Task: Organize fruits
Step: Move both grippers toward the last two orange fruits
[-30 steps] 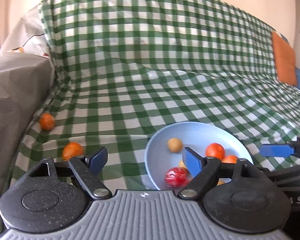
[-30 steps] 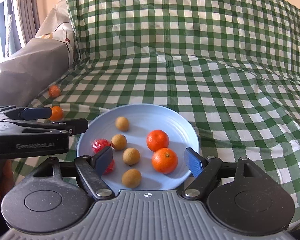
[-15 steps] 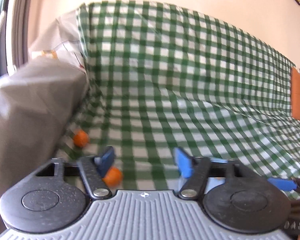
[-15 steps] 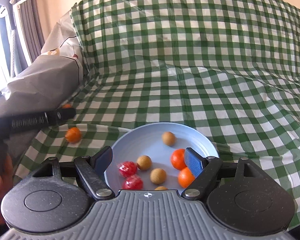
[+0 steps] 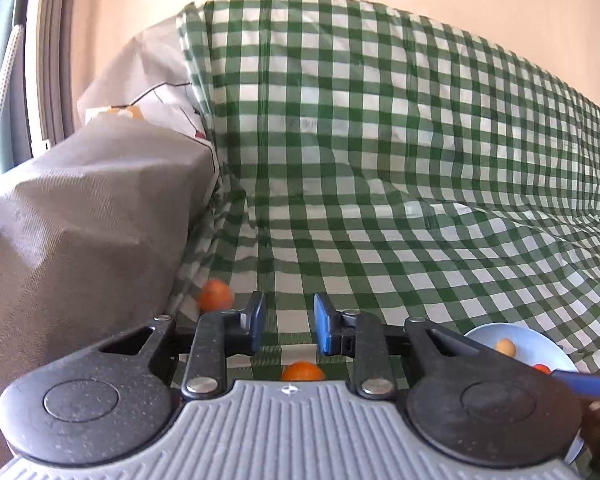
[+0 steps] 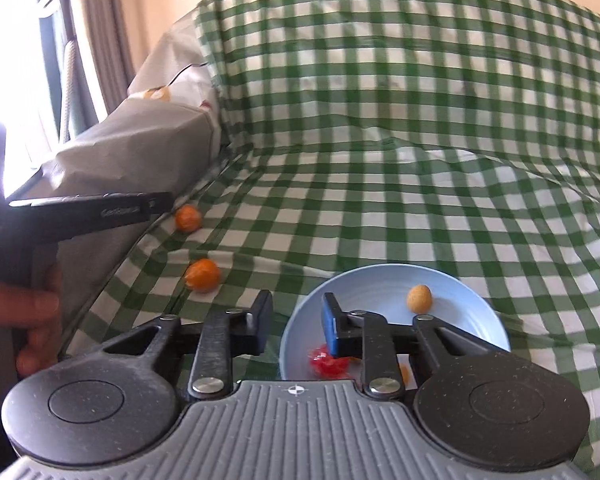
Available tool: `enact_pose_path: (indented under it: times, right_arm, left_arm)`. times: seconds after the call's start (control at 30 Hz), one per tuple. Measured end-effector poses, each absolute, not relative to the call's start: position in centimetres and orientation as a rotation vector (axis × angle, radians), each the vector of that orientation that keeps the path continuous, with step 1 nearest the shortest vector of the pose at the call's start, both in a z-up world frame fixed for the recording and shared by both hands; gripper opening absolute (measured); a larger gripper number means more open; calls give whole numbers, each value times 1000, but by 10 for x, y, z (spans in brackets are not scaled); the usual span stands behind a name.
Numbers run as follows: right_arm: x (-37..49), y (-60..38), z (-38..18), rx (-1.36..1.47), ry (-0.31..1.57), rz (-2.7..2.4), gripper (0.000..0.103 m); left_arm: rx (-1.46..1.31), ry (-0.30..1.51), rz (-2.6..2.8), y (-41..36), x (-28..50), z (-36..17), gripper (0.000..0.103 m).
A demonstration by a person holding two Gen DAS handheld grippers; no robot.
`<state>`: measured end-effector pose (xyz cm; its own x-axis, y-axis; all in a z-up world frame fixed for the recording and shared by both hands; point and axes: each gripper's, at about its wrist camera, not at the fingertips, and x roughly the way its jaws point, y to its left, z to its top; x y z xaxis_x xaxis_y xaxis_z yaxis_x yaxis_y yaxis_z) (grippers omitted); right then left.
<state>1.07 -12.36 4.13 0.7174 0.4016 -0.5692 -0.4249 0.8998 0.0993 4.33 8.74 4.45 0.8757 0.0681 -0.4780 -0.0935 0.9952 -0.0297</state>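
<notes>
With most fruit already in our blue plate (image 6: 480,300), two oranges (image 6: 202,275) remain on the checked cloth (image 6: 380,200) near the left gripper (image 5: 288,326), both grippers' fingers parted and empty.

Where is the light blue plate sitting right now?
In the right wrist view the light blue plate lies on the green checked cloth, low and right of centre, with two loose oranges to its left.

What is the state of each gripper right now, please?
Left gripper: open, fingers apart, holding nothing; an orange lies below.
Right gripper: open, empty, above the blue plate.
</notes>
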Motion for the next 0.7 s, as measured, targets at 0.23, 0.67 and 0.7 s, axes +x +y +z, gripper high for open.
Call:
enact_pose_path:
  times: [0.23,0.67,0.7]
  right_arm:
    - [20,-86,37,-70,611,528,17]
    - [47,-39,13,-96,619,587,14]
    - [50,-35,10,-96,620,584,14]
  left_arm:
    - [-110,515,109,105,49,40,29]
    - [-289,471,259,155,46,44,28]
    - [-280,473,260,154,47,43,28]
